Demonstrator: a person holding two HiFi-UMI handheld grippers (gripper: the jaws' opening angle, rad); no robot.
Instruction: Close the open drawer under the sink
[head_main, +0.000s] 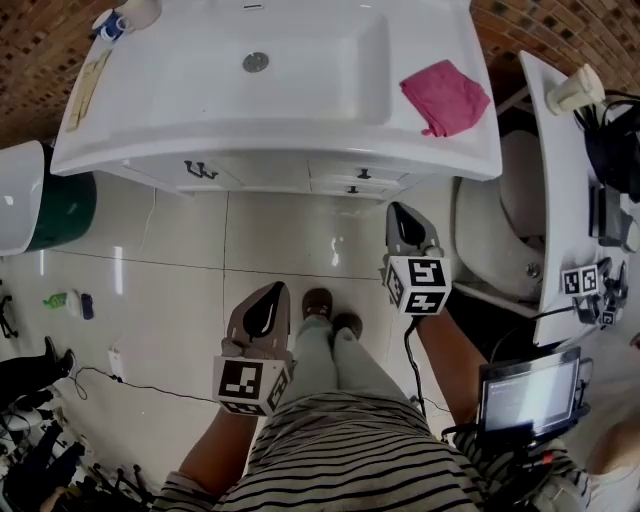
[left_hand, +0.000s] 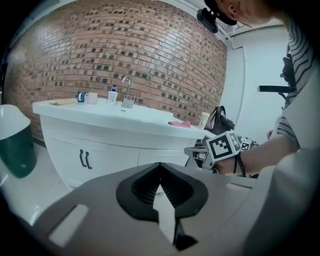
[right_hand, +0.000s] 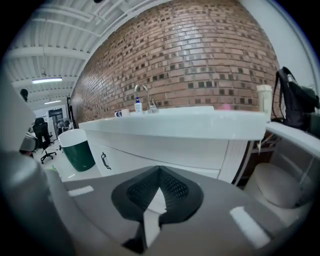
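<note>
Because the sink (head_main: 130, 125) counter overhangs its cabinet in the head view, the drawer (head_main: 356, 184) under it shows only as a narrow strip with 2 dark knobs. How far it stands out cannot be judged. Right gripper (right_hand: 159, 171): jaws together, nothing between them, held in front of the sink, near the drawer and not touching it. Left gripper (left_hand: 160, 167): jaws together, empty, farther back from the sink, left of the drawer.
</note>
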